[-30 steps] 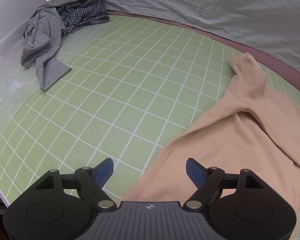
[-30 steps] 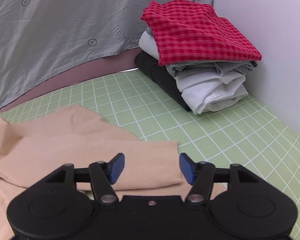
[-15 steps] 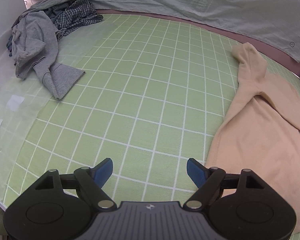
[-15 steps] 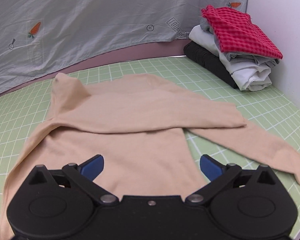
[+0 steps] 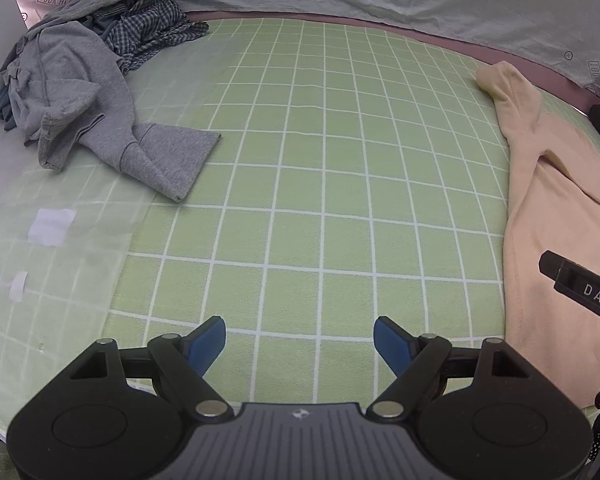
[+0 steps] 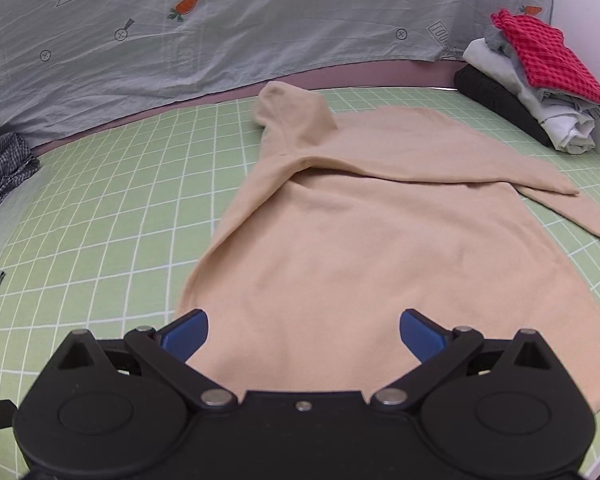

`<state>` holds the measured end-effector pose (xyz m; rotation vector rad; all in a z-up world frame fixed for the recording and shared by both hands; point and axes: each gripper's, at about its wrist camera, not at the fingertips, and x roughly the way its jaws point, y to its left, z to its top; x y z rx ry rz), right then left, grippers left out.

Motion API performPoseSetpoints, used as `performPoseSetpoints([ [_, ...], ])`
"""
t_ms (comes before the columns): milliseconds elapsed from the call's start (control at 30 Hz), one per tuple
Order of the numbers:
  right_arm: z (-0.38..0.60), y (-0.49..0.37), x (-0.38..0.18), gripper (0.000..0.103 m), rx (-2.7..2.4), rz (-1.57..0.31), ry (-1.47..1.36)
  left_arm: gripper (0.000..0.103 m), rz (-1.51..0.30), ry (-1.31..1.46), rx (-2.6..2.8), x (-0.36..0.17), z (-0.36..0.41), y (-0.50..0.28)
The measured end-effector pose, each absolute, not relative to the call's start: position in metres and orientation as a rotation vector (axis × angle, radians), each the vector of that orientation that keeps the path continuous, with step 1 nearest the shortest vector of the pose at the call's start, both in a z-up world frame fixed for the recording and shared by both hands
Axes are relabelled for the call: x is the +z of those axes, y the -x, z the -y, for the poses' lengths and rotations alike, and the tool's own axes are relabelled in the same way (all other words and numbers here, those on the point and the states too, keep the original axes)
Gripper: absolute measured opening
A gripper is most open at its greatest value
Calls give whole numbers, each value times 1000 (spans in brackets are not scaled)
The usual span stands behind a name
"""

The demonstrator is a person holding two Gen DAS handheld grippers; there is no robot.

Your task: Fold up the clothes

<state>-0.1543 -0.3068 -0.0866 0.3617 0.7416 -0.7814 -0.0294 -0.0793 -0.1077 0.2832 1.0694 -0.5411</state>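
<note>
On the green checked mat (image 6: 100,240), a tan sweater (image 6: 360,240) lies flat at twelve o'clock from the right gripper (image 6: 303,330), spread wide, empty. The left gripper (image 5: 300,340) is spread too, empty, sweater at three o'clock.

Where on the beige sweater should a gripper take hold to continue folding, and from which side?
Probably the beige sweater hem at its near corners, from the near edge: the body lies flat with the hem just ahead of the open right gripper, sleeves already crossed over the chest.
</note>
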Motion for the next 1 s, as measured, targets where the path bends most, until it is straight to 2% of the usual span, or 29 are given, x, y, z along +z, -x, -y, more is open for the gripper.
performPoseSetpoints([
  [133, 282, 138, -89, 100, -745, -759, -310, 82, -1082, -287, -540, -112, 67, 27],
  [300, 258, 124, -100, 78, -725, -826, -253, 82, -1097, -306, -548, -117, 55, 29],
  [367, 254, 124, -103, 64, -728, -840, -260, 82, -1101, -310, -549, -119, 51, 29],
  [433, 251, 127, -104, 58, -723, -833, -261, 82, -1105, -311, -545, -120, 48, 29],
  [500, 247, 127, -104, 45, -706, -833, -241, 82, -1108, -309, -543, -120, 46, 29],
  [567, 245, 127, -103, 21, -669, -835, -231, 82, -1109, -306, -545, -120, 46, 29],
  [600, 245, 127, -103, 16, -656, -835, -228, 82, -1107, -304, -548, -119, 46, 29],
  [633, 246, 128, -102, 7, -648, -832, -233, 82, -1104, -302, -552, -118, 47, 30],
  [700, 250, 132, -99, 3, -637, -819, -259, 82, -1097, -299, -558, -117, 50, 30],
  [1000, 279, 175, -64, 3, -707, -698, -342, 82, -1089, -288, -630, -113, 84, 42],
])
